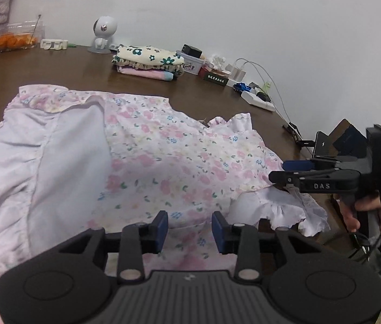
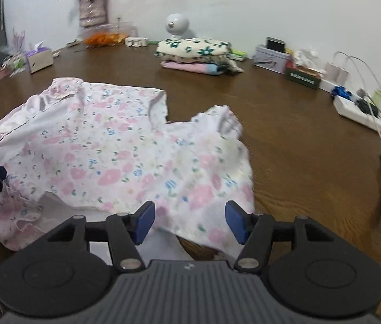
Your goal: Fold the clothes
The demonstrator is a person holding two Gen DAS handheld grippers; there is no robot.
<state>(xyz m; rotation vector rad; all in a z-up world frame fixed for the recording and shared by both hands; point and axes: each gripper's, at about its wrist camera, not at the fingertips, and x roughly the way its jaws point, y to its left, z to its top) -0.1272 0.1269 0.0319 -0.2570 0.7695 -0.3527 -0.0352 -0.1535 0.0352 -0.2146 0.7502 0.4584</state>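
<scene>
Presently, I find the pink floral cotton garment with white ruffled edges [image 1: 163,156] lying spread and rumpled on the brown wooden table [image 1: 82,67], one side turned back to show its pale lining. Its near hem hangs at the table's front edge.

My left tongs [image 1: 190,228] stand parted with nothing between the blue pads, hovering low over the near hem. My right tongs [image 2: 189,220] are likewise parted and empty in their own view, poised over the near right corner of the garment; from the left view their tips sit just at the ruffled sleeve.

Risks, as I judge them:
- The thin fabric may bunch, so a pinch takes two layers rather than one and the fold comes out crooked.
- The right-wrist view is blurred by motion; a grasp made from it could miss the edge.
- Dragging the garment could pull it off the near edge.
- The white power strip with cables [image 2: 358,110] lies well apart to the right, yet a wide sweep could snag it.

Count: one unfolded garment; one stack of folded clothes [image 1: 148,62] at the far side, seemingly of two or three pieces; two tongs.
</scene>
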